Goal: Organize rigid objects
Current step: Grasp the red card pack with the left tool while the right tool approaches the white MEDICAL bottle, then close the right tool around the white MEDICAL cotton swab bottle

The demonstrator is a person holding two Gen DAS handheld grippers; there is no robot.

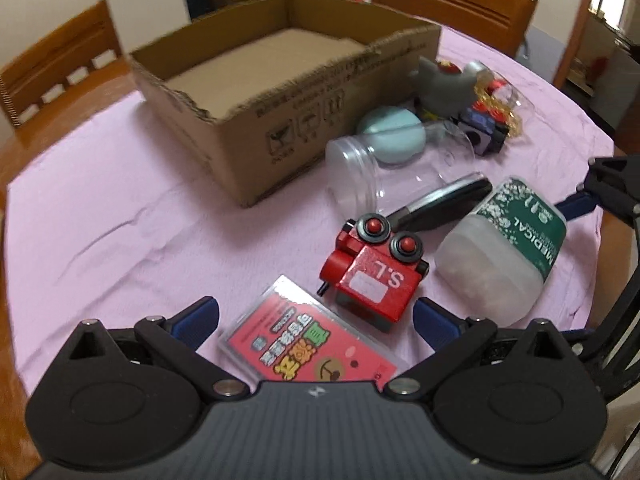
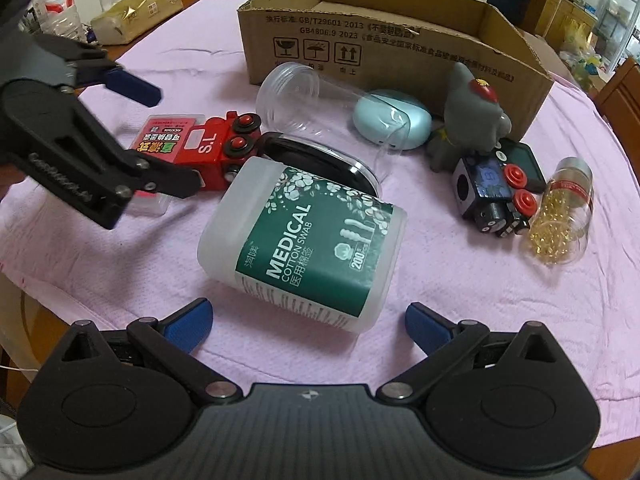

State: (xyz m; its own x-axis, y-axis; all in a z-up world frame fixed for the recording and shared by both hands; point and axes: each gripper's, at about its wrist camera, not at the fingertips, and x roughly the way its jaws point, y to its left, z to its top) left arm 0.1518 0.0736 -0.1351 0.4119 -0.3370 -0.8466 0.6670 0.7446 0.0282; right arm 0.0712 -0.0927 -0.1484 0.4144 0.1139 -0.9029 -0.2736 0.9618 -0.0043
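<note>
An open cardboard box [image 1: 256, 92] stands on the pink cloth; it also shows in the right wrist view [image 2: 384, 48]. My left gripper [image 1: 316, 320] is open, its fingers on either side of a pink card case [image 1: 304, 344], with a red toy truck [image 1: 372, 272] just ahead. My right gripper [image 2: 308, 320] is open, right behind a lying cotton swab tub [image 2: 304, 240]. A clear jar [image 1: 396, 168], teal case [image 2: 392, 120], grey figurine [image 2: 468, 120], dark blue toy truck [image 2: 492, 192] and capsule bottle [image 2: 560, 216] lie nearby.
A black oval lid [image 2: 320, 160] lies between the truck and tub. Wooden chairs [image 1: 452, 4] stand behind the round table. A gold packet [image 2: 136, 12] and plastic jars [image 2: 60, 8] sit at the far left. The left gripper [image 2: 100, 140] reaches in from the left.
</note>
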